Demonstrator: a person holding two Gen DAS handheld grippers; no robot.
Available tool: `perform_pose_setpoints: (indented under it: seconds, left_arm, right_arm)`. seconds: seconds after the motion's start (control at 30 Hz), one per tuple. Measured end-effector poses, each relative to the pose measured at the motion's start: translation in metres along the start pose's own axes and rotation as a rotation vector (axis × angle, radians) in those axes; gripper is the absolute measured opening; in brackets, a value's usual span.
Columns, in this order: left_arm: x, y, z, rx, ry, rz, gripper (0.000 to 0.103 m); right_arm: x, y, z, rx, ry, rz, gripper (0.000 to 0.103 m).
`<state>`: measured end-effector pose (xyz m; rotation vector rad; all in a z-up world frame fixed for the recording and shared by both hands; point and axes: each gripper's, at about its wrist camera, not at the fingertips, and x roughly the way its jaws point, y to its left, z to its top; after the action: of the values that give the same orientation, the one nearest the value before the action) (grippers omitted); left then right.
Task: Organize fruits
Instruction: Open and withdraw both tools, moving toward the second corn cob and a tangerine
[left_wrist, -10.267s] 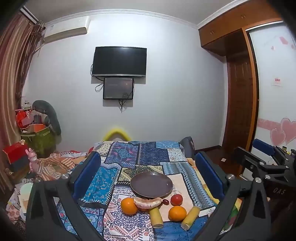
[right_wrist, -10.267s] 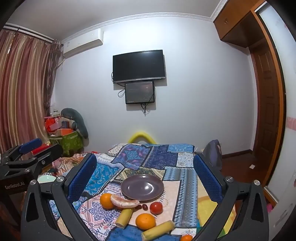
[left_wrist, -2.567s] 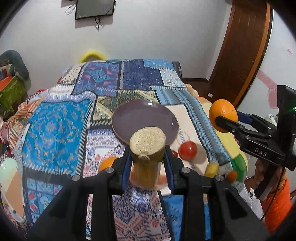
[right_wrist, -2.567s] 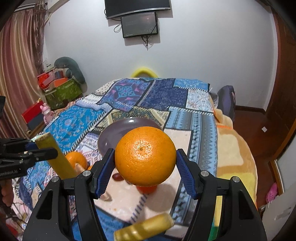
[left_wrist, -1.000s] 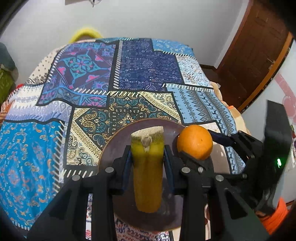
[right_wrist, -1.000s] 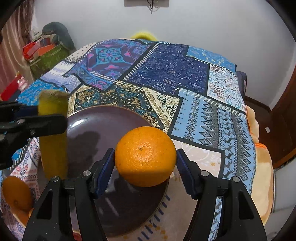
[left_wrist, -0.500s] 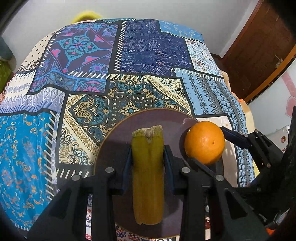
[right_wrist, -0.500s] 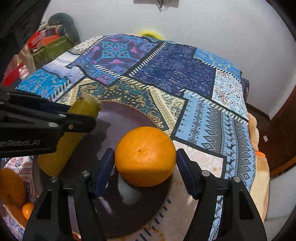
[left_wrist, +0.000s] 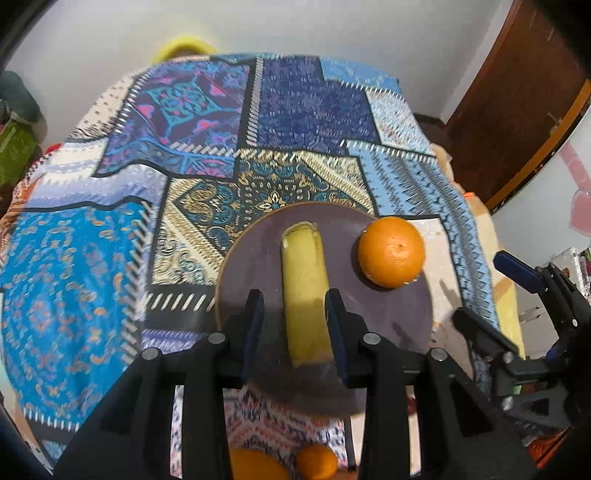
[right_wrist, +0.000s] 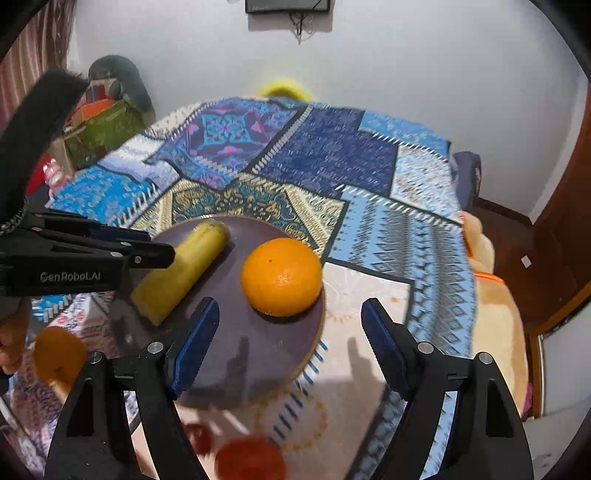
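I count one plate (left_wrist: 258, 258), one yellow stick (left_wrist: 304, 288) and one orange (left_wrist: 390, 252) on it, two more oranges (left_wrist: 317, 461) off it

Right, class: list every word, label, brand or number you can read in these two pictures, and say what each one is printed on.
"GenRobot.AI": white lettering on the black side of the left gripper, seen from the right wrist view.
No other readable text: the screen on the wall is dark and cut off, the white scrap on the floor is too small to read, and the plate, orange and quilt carry no lettering.
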<state>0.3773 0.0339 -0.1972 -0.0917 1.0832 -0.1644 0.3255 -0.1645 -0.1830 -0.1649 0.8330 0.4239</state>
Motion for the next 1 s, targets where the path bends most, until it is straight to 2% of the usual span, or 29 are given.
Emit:
perform_pose_setpoints:
  seconds: [0.23,0.37,0.5,0.57,0.7,0.83,1.0]
  left_arm:
    - [-0.066,-0.001,-0.030,-0.010,-0.100,0.000,0.035]
    - [-0.097,-0.005,-0.054,-0.004,-0.146,0.010,0.043]
    - [-0.119,-0.011,-0.079,0.017,-0.174,0.023,0.047]
    - [-0.126,-0.018,-0.090,0.032,-0.186,0.030,0.053]
    - [-0.136,-0.035,-0.116,0.075,-0.194,0.020,0.058]
    - [-0.135,-0.053,-0.132,0.107,-0.181,-0.014,0.071]
    - [-0.116,-0.087,-0.146,0.162,-0.110,-0.031,0.073]
  right_arm:
    - [-0.061,-0.007,-0.021,0.022,-0.061,-0.023,0.077]
    - [-0.091,-0.012,-0.039,0.052,-0.079,-0.034,0.077]
    - [-0.114,-0.019,-0.058,0.089,-0.084,-0.043,0.077]
    - [-0.124,-0.020,-0.068,0.095,-0.085,-0.063,0.077]
    - [-0.138,-0.024,-0.087,0.112,-0.080,-0.092,0.077]
    - [-0.140,-0.031,-0.110,0.134,-0.037,-0.129,0.077]
    - [-0.134,-0.036,-0.137,0.156,0.026,-0.119,0.076]
